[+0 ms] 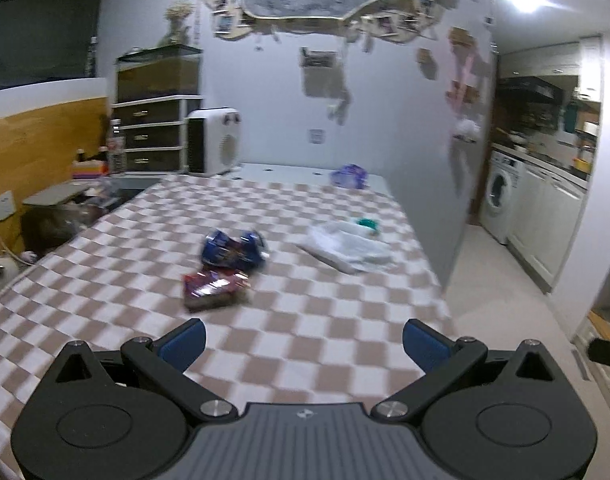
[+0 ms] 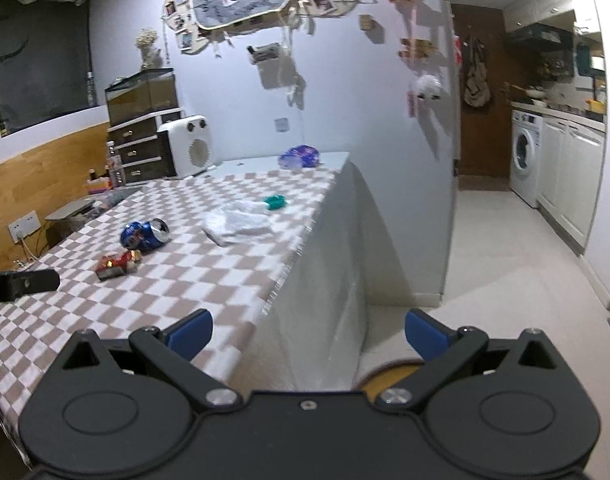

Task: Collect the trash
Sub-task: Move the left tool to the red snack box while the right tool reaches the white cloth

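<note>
**Both grippers empty above checked table; trash lies ahead**

Left gripper (image 1: 304,344): blue fingers (image 1: 183,343) spread wide apart, nothing between them, held over the near part of the checked tablecloth (image 1: 325,344).

Right gripper (image 2: 308,334): blue fingers (image 2: 191,333) likewise spread wide, empty, held over the table's near right edge, part above cloth, part above floor (image 2: 505,264). A round tan item sits just below it at 6 o'clock, mostly hidden.

Red wrapper (image 1: 213,289): crumpled, lying on the cloth at 11 o'clock from the left gripper; nearest piece of trash. Also seen from the right gripper (image 2: 117,265) at 10 o'clock.

Blue can (image 1: 233,251): crushed, on its side, just beyond the wrapper and touching or nearly touching it; open end visible in the right view (image 2: 145,234).

White plastic bag (image 1: 351,250): flat, at 1 o'clock from the left gripper, apart from the can.

Green item (image 1: 367,224): small, at the bag's far edge.

Purple packet (image 1: 349,176): at the table's far end, well apart.

White heater (image 1: 213,142): far left corner, beside a drawer unit (image 1: 155,132).

Washing machine (image 2: 525,156): right background.
</note>
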The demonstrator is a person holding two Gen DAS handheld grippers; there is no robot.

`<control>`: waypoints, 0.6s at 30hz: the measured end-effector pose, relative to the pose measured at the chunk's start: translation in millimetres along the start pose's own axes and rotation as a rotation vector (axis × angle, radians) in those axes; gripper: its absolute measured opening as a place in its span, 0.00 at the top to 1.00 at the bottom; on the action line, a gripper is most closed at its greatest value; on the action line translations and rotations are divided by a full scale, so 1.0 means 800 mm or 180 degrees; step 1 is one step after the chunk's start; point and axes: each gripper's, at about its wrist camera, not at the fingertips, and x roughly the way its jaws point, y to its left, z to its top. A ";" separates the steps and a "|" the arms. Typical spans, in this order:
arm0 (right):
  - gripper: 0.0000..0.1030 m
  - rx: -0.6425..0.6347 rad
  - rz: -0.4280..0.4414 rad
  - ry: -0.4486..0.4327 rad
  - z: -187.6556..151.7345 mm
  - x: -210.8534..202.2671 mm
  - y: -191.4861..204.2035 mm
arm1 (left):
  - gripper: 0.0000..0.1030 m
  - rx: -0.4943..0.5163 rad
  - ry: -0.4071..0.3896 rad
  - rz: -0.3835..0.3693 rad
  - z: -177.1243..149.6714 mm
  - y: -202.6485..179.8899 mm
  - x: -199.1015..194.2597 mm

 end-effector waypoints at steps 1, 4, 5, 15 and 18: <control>0.00 -0.0006 0.0011 -0.0012 0.003 0.005 0.005 | 0.00 -0.0016 0.0008 0.0039 0.005 0.007 0.006; 0.00 -0.0007 0.0047 -0.0039 0.014 0.024 0.020 | 0.00 -0.0093 0.0072 0.0147 0.023 0.033 0.035; 0.00 0.0000 0.0060 -0.0040 0.016 0.031 0.024 | 0.00 -0.0116 0.0100 0.0183 0.028 0.040 0.045; 0.00 0.0012 -0.0077 0.0066 0.023 0.101 0.058 | 0.00 -0.0454 0.0470 0.0446 0.053 0.100 0.185; 0.00 0.0035 -0.0083 0.0104 0.028 0.120 0.059 | 0.00 -0.0653 0.0510 0.0427 0.049 0.109 0.223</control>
